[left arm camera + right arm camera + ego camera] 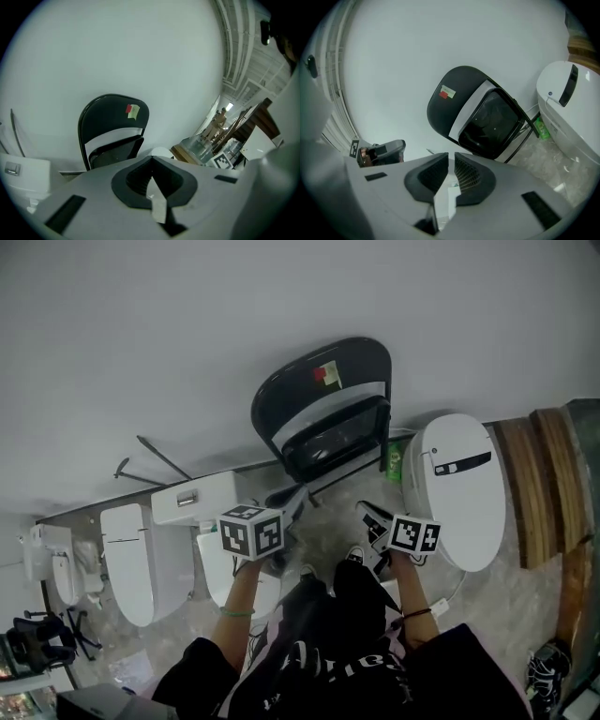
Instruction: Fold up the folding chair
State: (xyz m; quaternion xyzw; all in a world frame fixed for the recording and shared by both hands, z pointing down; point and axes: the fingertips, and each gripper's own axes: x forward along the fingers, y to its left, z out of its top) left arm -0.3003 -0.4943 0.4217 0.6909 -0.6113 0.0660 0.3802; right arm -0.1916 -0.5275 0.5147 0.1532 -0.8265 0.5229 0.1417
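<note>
Since the folding chair already looks collapsed to me, seat swung up against the backrest and leaning on the white wall, I judge the step in hand to be backing away cleanly. The chair stands between 2 white toilet units, the nearer one just right of it, with a green bottle beside its legs. Neither tool touches it. My left gripper is clenched on nothing. My right gripper is nearly closed, with a thin slit between the pads and nothing in it. I would draw both straight back and keep low, so that neither snags the frame and tips the chair off the wall.
</note>
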